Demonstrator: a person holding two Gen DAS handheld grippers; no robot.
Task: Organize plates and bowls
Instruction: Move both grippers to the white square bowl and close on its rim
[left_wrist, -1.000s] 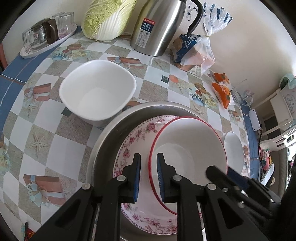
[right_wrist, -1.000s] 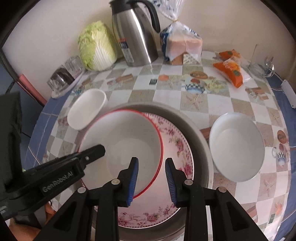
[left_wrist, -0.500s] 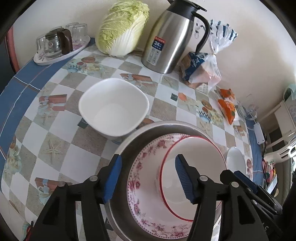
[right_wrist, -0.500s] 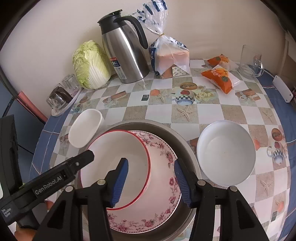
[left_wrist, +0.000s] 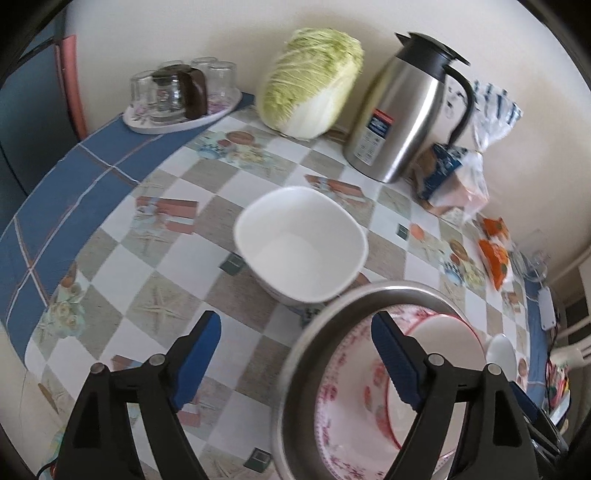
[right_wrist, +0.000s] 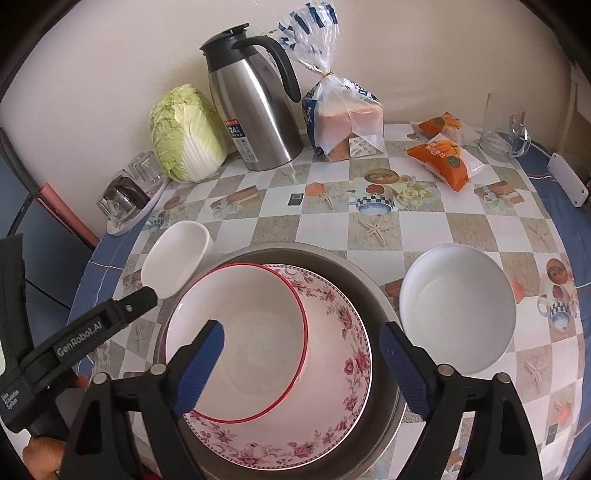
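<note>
A red-rimmed white bowl (right_wrist: 240, 332) lies inside a floral bowl (right_wrist: 332, 387), which sits in a metal basin (right_wrist: 369, 288). My right gripper (right_wrist: 301, 343) hovers over this stack with its jaws opening and nothing pressed between the pads. My left gripper (left_wrist: 295, 332) straddles the basin's (left_wrist: 306, 354) left rim, its jaws also opening and touching nothing. A square white bowl (left_wrist: 301, 242) stands just beyond the left gripper, left of the basin. On the basin's right side rests a round white bowl (right_wrist: 458, 310). One of the left gripper's fingers (right_wrist: 122, 310) shows in the right wrist view.
Along the wall stand a tray of glasses (left_wrist: 177, 96), a cabbage (left_wrist: 310, 96), a steel jug (right_wrist: 255, 110) and bagged bread (right_wrist: 343, 122). Orange snack packs (right_wrist: 443, 158) and a glass jug (right_wrist: 502, 125) are at the back right. The table edge curves around on the left.
Both grippers have opened wide and let go of the red-rimmed bowl's rim. The left gripper has drawn back and swung left, toward the square bowl.
</note>
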